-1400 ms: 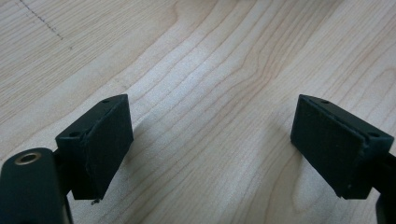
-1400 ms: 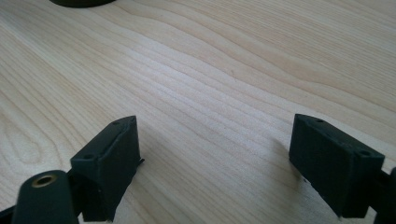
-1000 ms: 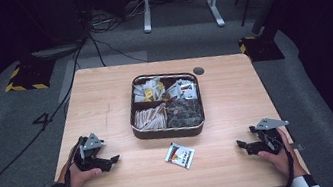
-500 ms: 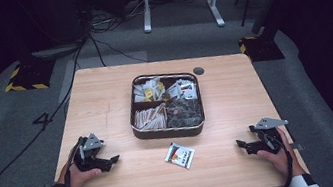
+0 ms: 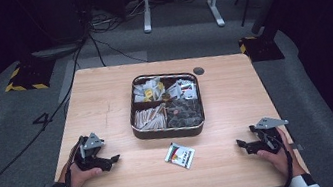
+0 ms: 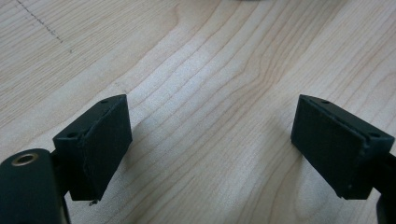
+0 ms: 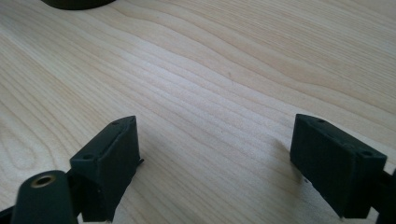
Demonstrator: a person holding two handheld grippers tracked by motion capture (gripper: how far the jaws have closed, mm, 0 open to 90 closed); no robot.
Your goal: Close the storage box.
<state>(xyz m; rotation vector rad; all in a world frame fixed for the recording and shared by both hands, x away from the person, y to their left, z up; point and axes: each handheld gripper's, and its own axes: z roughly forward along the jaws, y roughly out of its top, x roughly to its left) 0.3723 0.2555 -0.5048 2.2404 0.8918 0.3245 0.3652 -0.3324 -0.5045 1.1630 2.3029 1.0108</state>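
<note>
My left gripper [image 5: 112,160] rests low over the wooden table [image 5: 104,98] near its front left, held in a hand. In the left gripper view its jaws stand wide apart with only bare wood between the pads [image 6: 105,144]. My right gripper [image 5: 241,145] sits near the front right edge, also hand-held. Its pads [image 7: 336,161] are spread open over bare wood. A small white packet [image 5: 180,155] with red and green print lies flat between the two grippers, apart from both.
A dark square tin [image 5: 135,127] with several compartments of sachets, sticks and dark pods stands mid-table, its edge also at the top of the right gripper view [image 7: 74,3]. A small dark disc [image 5: 198,71] lies behind it. Cables and a stand are on the floor beyond.
</note>
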